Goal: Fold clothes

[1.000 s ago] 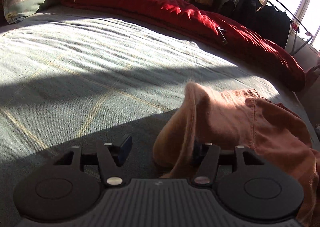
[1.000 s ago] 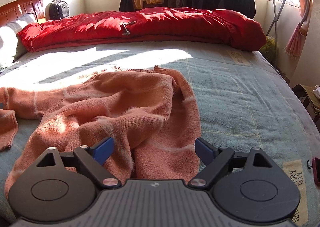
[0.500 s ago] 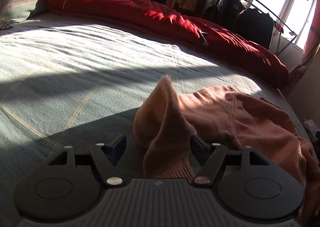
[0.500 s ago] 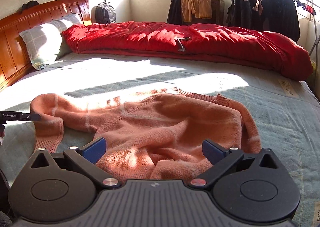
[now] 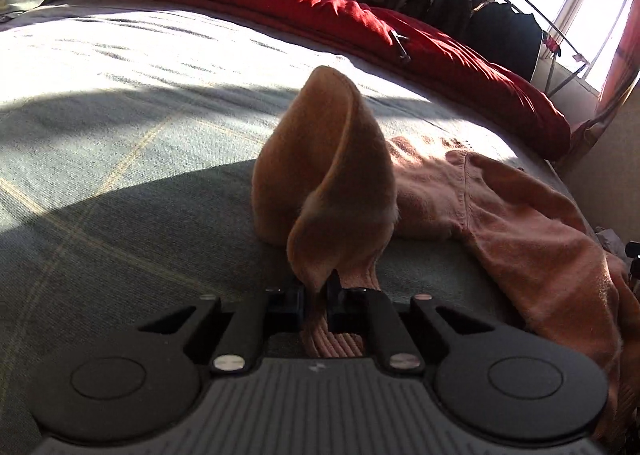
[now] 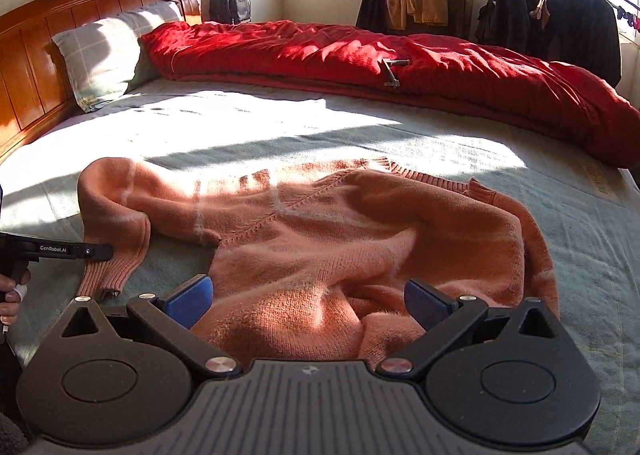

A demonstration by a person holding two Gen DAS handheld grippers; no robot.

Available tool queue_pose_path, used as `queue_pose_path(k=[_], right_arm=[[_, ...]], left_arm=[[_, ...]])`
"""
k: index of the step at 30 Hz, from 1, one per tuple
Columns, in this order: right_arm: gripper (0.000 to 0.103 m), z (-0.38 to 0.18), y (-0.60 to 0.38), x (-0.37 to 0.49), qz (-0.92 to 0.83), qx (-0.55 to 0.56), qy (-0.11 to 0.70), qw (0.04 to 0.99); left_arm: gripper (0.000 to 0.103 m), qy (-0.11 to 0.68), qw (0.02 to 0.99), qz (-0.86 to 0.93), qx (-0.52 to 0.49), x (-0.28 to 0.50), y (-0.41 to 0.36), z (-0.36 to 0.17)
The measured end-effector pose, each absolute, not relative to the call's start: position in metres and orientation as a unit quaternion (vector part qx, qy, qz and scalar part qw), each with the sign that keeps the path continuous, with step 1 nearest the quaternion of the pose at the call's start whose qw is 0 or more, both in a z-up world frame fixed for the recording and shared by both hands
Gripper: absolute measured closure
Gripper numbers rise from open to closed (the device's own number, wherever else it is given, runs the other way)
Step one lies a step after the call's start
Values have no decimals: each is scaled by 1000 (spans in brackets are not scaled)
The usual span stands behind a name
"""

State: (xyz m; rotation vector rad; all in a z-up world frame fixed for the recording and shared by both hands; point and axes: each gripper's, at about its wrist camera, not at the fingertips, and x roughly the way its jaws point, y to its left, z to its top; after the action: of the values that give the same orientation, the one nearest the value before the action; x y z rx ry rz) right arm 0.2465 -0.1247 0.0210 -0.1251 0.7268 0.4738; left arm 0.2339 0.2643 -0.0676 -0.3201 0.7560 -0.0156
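An orange knitted sweater [image 6: 340, 239] lies spread and rumpled on the grey-green bed [image 6: 580, 255]. Its left sleeve [image 6: 116, 215] bends back toward the near edge. My left gripper [image 5: 316, 291] is shut on that sleeve [image 5: 332, 175] just above the ribbed cuff [image 5: 336, 343], and the sleeve bulges up in a loop in front of it. From the right wrist view the left gripper [image 6: 100, 253] shows at the far left, pinching the sleeve. My right gripper [image 6: 308, 299] is open, with its blue pads [image 6: 190, 297] astride the sweater's lower body.
A red quilt [image 6: 400, 55] lies rolled along the bed's far side. A pillow [image 6: 104, 55] and wooden headboard [image 6: 36, 55] stand at the left. Dark clothes hang on a rack [image 6: 560, 23] by the windows. A person's hand [image 6: 12, 295] holds the left gripper.
The left gripper has closed on the sleeve near its cuff, and the sleeve now stands up in a loop. The right gripper has swung left over the sweater and stayed open.
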Motion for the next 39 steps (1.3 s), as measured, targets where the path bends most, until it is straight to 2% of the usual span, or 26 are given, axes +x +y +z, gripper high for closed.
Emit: queue_pose_path(k=[10, 23, 25, 29, 33, 37, 39], right_arm=[[0, 21, -124, 249, 216, -59, 354, 908], [0, 23, -133, 249, 188, -60, 353, 915], [0, 21, -135, 249, 184, -60, 354, 915], [0, 20, -138, 247, 178, -63, 355, 916], [0, 19, -142, 248, 171, -62, 358, 916], [0, 18, -141, 250, 171, -63, 361, 915], [0, 18, -138, 250, 176, -65, 360, 914]], left_arm=[[96, 304, 939, 125, -101, 234, 330, -24], [96, 286, 933, 180, -120, 255, 379, -2], [86, 300, 925, 190, -136, 262, 385, -8], [86, 319, 914, 202, -146, 268, 389, -18], [77, 318, 911, 228, -126, 269, 393, -17], [76, 315, 908, 243, -129, 272, 405, -6], [69, 307, 913, 234, -128, 270, 401, -1]])
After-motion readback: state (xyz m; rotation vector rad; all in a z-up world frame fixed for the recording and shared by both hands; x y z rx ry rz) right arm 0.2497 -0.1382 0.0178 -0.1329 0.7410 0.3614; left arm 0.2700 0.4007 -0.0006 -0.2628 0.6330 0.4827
